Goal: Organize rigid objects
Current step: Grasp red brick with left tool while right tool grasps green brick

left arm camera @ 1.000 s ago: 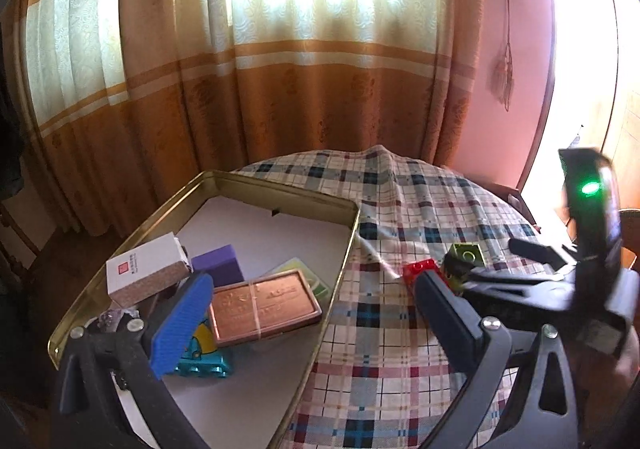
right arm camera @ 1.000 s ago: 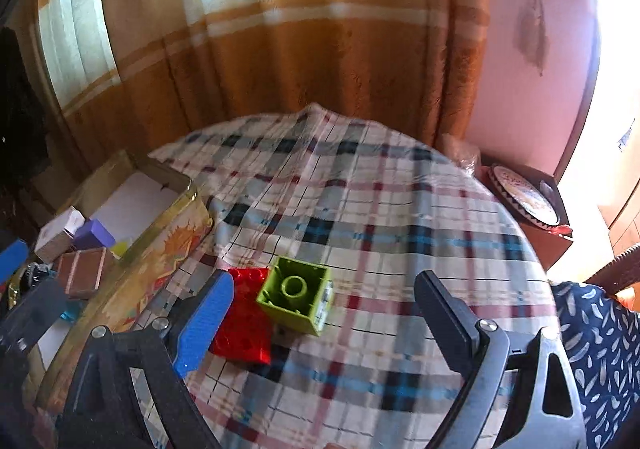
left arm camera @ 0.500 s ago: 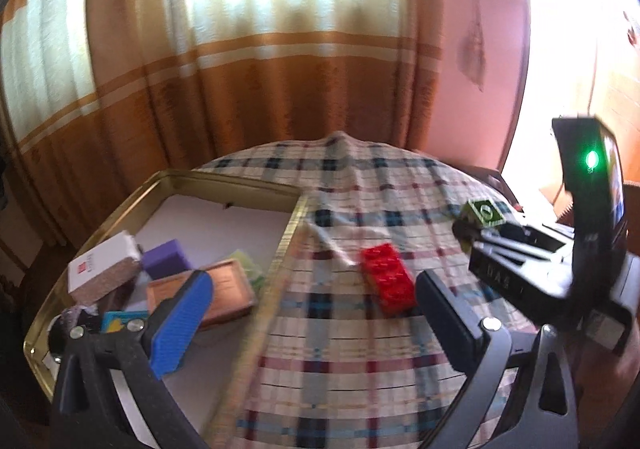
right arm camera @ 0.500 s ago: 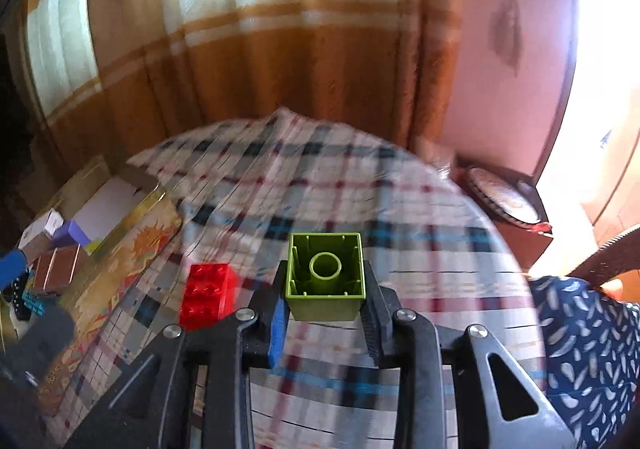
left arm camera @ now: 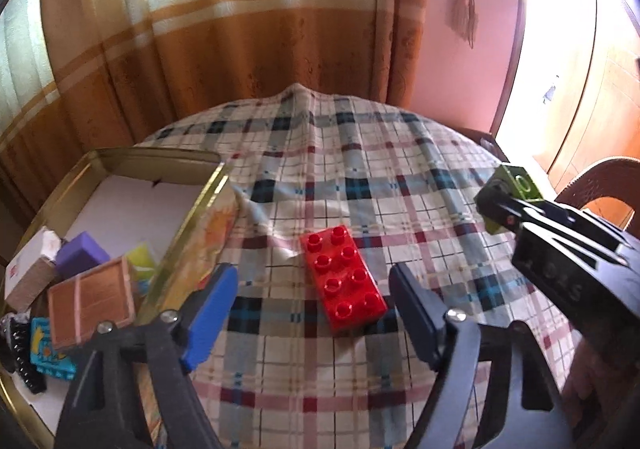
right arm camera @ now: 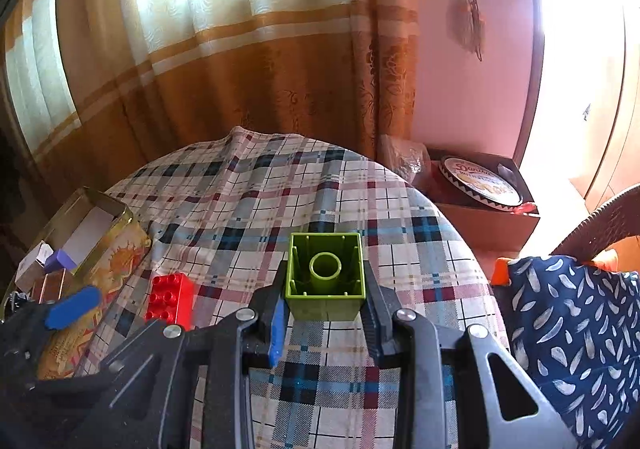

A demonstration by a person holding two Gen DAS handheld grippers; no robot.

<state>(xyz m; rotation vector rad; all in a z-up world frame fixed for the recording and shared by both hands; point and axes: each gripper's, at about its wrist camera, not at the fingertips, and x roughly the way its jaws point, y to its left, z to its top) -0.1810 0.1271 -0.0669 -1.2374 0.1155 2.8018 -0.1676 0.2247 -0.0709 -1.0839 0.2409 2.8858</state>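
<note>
The green block (right arm camera: 325, 277) sits in the middle of the right view, squeezed tight between the right gripper (right arm camera: 325, 313) fingers, hollow side facing the camera. The red block (left arm camera: 343, 277) lies flat on the checked cloth (left arm camera: 360, 177), mid-frame in the left view, between the wide-open left gripper (left arm camera: 312, 313) fingers. The gold tin (left arm camera: 160, 163) at lower left holds small boxes.

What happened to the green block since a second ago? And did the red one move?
The right hand-held gripper closed on the green block and lifted it off the checked tablecloth; a second ago it lay beside the red block. The left hand-held gripper swung from over the gold tin to around the red block, still open. The red block and the tin's contents stayed put.
</note>
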